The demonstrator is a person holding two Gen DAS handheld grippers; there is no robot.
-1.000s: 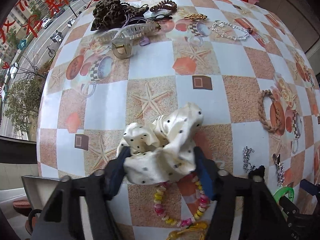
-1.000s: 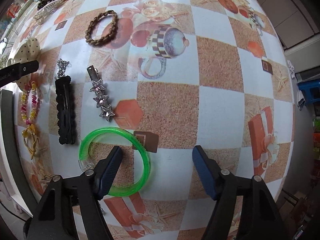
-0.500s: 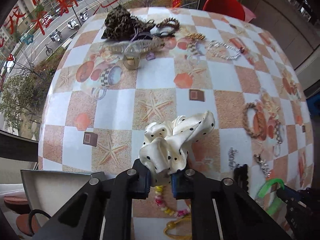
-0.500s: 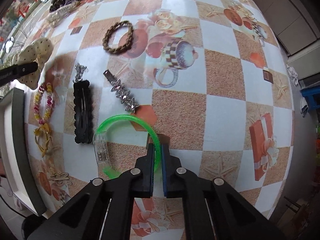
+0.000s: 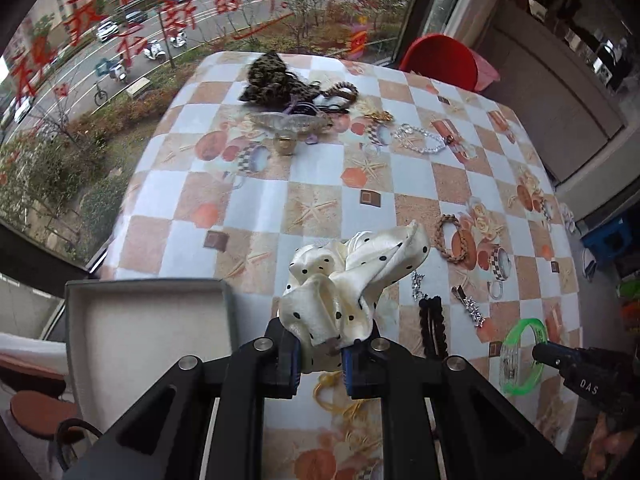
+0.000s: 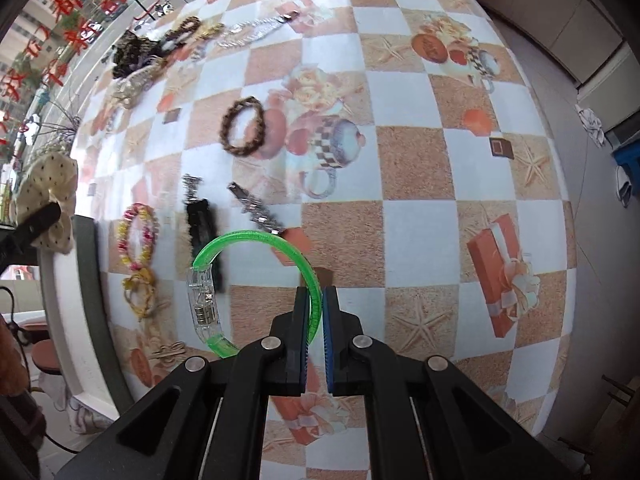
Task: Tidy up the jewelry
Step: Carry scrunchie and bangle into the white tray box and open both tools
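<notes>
Left wrist view: the cream scrunchie (image 5: 352, 288) is clamped by the left gripper (image 5: 320, 364), raised above the table; the open box (image 5: 144, 336) lies immediately to its left. The green bangle (image 6: 256, 284) is pinched by the right gripper (image 6: 316, 340).

The middle of the worktop (image 5: 280, 184) is bare cloth, so a gripper can pass there between two groups of things. At the far edge stands a cluster: a leopard scrunchie (image 5: 268, 80), a clear claw clip (image 5: 292, 122) and a crystal bracelet (image 5: 420, 140), close together. On the near right side lie a braided hair tie (image 6: 243, 127), a star clip (image 6: 256, 209), a black clip (image 6: 202, 226) and a bead bracelet (image 6: 138, 236), with only narrow gaps between them. The right half of the worktop, seen from the right wrist, carries nothing. The open grey box (image 5: 152, 336) stands at the near left edge, and its rim is an obstacle there.
</notes>
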